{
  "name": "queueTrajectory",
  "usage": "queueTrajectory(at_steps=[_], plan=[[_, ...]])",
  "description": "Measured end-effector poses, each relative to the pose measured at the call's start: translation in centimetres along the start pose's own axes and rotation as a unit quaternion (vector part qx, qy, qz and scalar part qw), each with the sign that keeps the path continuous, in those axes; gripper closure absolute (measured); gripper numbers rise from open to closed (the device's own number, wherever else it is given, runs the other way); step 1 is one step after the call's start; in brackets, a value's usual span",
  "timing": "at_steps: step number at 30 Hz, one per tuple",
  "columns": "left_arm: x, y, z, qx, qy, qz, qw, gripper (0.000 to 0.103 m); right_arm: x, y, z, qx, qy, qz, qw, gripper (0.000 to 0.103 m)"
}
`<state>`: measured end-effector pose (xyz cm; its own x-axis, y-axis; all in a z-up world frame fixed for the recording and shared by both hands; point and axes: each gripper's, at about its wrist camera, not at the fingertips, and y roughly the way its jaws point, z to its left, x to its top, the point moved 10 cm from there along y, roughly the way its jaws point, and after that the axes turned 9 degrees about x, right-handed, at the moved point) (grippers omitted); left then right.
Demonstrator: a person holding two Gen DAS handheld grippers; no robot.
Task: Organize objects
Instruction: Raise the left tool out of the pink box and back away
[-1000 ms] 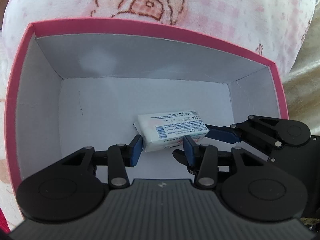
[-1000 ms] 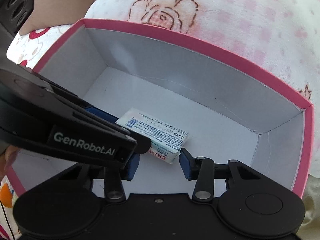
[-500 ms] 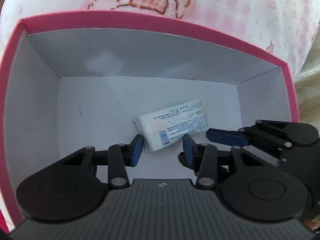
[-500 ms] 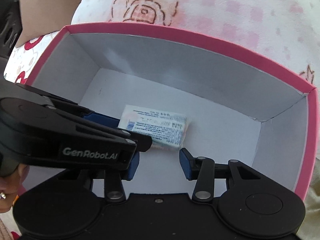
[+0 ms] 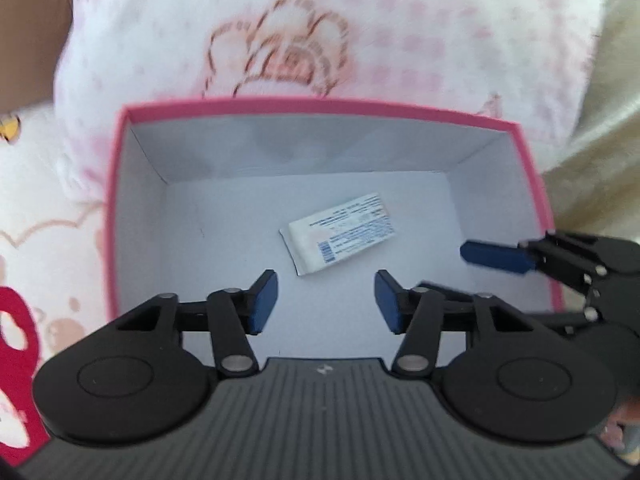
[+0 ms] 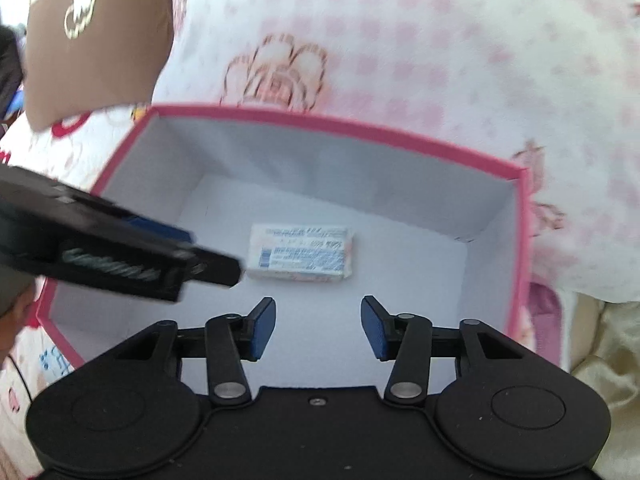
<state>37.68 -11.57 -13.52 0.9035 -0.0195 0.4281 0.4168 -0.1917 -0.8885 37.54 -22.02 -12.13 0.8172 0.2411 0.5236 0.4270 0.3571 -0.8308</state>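
A small white packet with blue print (image 5: 339,233) lies flat on the floor of a pink-rimmed white box (image 5: 320,105). It also shows in the right wrist view (image 6: 301,251), inside the same box (image 6: 340,127). My left gripper (image 5: 326,302) is open and empty, above the box's near side, short of the packet. My right gripper (image 6: 318,328) is open and empty too, held above the near edge. The right gripper's blue finger (image 5: 496,257) reaches in from the right in the left wrist view. The left gripper's body (image 6: 120,256) crosses the left side of the right wrist view.
The box rests on a white and pink patterned blanket (image 5: 360,32). A brown cushion (image 6: 100,28) lies at the far left. Beige fabric (image 5: 608,120) lies to the right of the box.
Both grippers have pulled back and up out of the box, and their jaws stand wider. The packet, earlier between the left fingers, now lies free on the box floor.
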Motion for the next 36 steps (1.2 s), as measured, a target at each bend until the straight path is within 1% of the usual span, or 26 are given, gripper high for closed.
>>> queueTrajectory(at_steps=[3,4,6,8,11,16,17,20,22,25,26,29,32,36], plan=[[-0.4,-2.1,-0.8,-0.005,0.012,-0.012,0.9998,0.042,0.1,-1.5,0.4,-0.017,0.001,-0.022,1.0,0.045],[-0.4,-2.5,-1.1,-0.007,0.015,-0.013,0.9998,0.041,0.3,-2.4,0.2,-0.021,0.004,-0.029,0.999,0.043],[-1.0,-3.7,-1.4,-0.008,0.029,-0.013,0.9995,0.039,0.1,-3.6,0.9,-0.02,0.004,-0.032,0.999,0.041],[-2.2,-5.1,-1.6,-0.008,0.047,-0.01,0.9988,0.033,-0.3,-4.3,1.4,-0.02,0.004,-0.03,0.999,0.04],[-3.7,-7.0,-1.5,-0.016,0.055,-0.011,0.9983,0.03,-1.0,-4.7,2.6,-0.021,-0.002,-0.032,0.999,0.039],[-5.5,-10.2,-1.1,-0.036,0.05,-0.023,0.9979,0.027,-2.4,-7.4,4.3,-0.013,0.001,-0.048,0.999,0.038],[-5.7,-10.7,-0.9,-0.034,0.048,-0.026,0.9979,0.027,-2.6,-8.1,4.6,-0.014,0.004,-0.052,0.999,0.038],[-6.4,-11.9,-0.3,-0.019,0.06,-0.038,0.9973,0.022,-3.0,-9.2,4.9,-0.021,0.015,-0.064,0.998,0.035],[-6.9,-12.2,0.2,-0.006,0.062,-0.035,0.9975,0.021,-3.3,-10.1,5.1,-0.04,0.024,-0.08,0.996,0.034],[-7.7,-12.5,0.4,-0.025,0.052,-0.016,0.9982,0.021,-3.9,-10.8,5.7,-0.052,0.028,-0.087,0.994,0.034],[-8.0,-12.8,0.3,-0.028,0.052,-0.012,0.9982,0.021,-4.1,-11.1,6.0,-0.051,0.029,-0.09,0.994,0.034],[-8.7,-13.9,0.2,-0.021,0.072,-0.02,0.997,0.021,-4.5,-11.9,7.0,-0.046,0.03,-0.094,0.994,0.031],[-9.3,-15.2,0.1,-0.035,0.075,-0.016,0.9965,0.021,-5.0,-12.6,7.9,-0.048,0.024,-0.09,0.995,0.03],[-10.1,-16.7,0.7,-0.026,0.082,-0.018,0.9961,0.021,-5.8,-13.4,9.0,-0.047,0.021,-0.082,0.995,0.03]])
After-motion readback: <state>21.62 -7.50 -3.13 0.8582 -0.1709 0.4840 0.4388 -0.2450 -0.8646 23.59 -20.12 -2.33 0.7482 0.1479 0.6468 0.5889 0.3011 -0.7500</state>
